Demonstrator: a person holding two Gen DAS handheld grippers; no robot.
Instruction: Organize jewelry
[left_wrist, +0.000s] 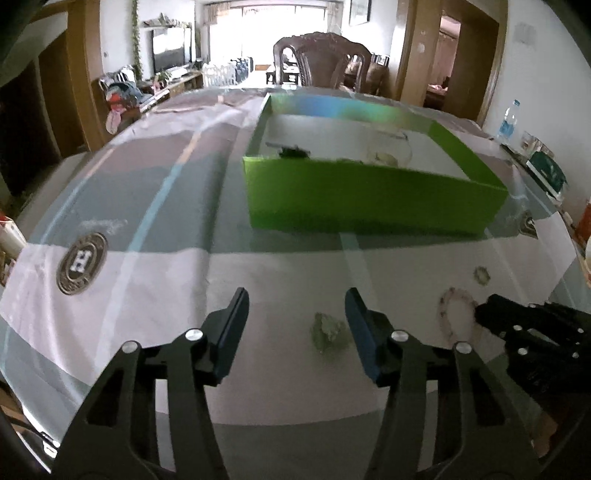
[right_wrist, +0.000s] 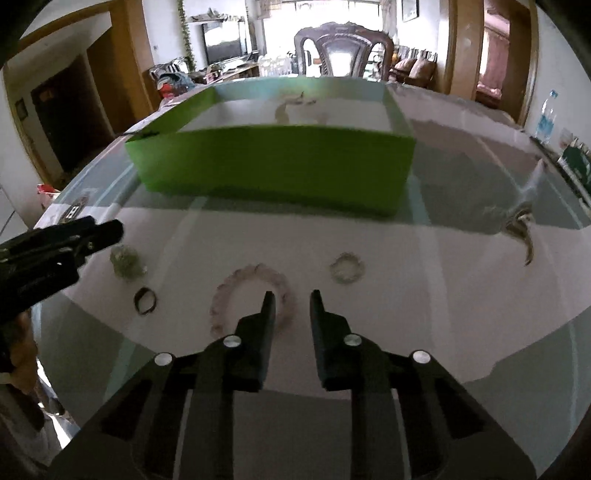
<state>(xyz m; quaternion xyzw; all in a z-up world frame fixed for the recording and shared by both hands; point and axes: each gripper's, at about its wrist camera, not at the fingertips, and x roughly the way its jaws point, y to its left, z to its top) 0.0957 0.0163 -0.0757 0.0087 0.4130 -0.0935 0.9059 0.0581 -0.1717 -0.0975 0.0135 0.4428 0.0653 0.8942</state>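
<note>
I have both grippers over the glass-topped table (right_wrist: 461, 280), pointed down at a slant. On the left gripper (left_wrist: 297, 308) the fingers stand spread with nothing between the pads; a small pale green jewelry piece (left_wrist: 328, 330) lies on the table just ahead, close to the right-hand finger and not touched by it. On the right gripper (right_wrist: 291, 306) the fingers stand a narrow way apart, also pinching nothing; the left-hand finger overlaps the near side of a pink beaded bracelet (right_wrist: 251, 299), and I cannot tell whether it touches the beads. Beside that bracelet lie a small dark ring (right_wrist: 144, 300) to its left and a smaller pale beaded ring (right_wrist: 347, 267) to its right, each apart from the others. A brown-and-white piece (right_wrist: 519, 227) lies well off at the right edge of the right wrist view, too blurred to name. Beyond all this stands an open green box (left_wrist: 373, 199) with a white floor; a few items lie inside, blurred. A wooden chair (right_wrist: 345, 48) stands at the far end of the table.
</note>
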